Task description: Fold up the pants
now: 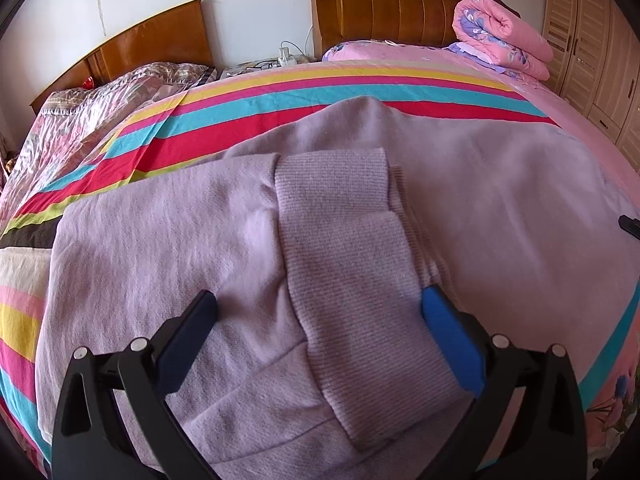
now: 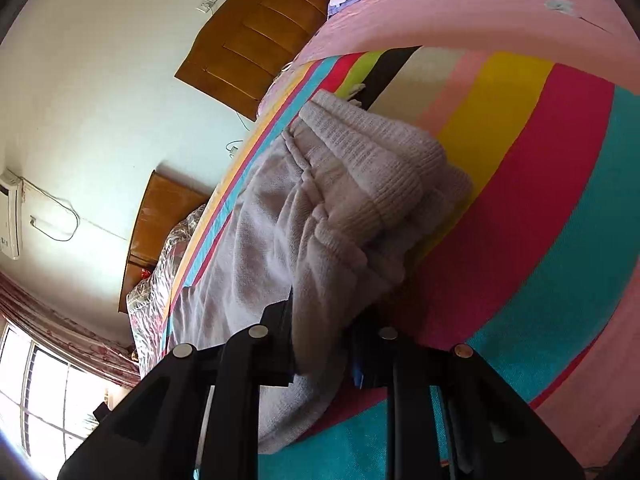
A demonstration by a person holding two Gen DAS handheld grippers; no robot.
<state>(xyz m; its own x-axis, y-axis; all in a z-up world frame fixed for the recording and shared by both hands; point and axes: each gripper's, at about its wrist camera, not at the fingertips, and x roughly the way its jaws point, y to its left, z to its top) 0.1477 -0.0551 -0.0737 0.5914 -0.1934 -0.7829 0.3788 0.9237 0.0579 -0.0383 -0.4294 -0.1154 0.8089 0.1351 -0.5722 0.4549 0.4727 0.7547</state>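
Pale lilac fleece pants (image 1: 168, 240) lie spread on a striped bedspread (image 1: 248, 92), with the ribbed cuffs (image 1: 340, 216) folded over on top. My left gripper (image 1: 320, 312) is open just above the pants, its fingers on either side of a cuff. In the right wrist view the pants (image 2: 320, 200) lie bunched with a ribbed band (image 2: 384, 160) on top. My right gripper (image 2: 320, 344) is shut on a fold of the pants fabric at the edge of the garment; its tips are hidden by cloth.
A rolled pink floral quilt (image 1: 504, 36) lies near the wooden headboard (image 1: 384, 4). A second bed with a shiny cover (image 1: 104, 108) stands at the left. A wardrobe (image 1: 592, 40) is at the right. A black tip (image 1: 630, 226) shows at the right edge.
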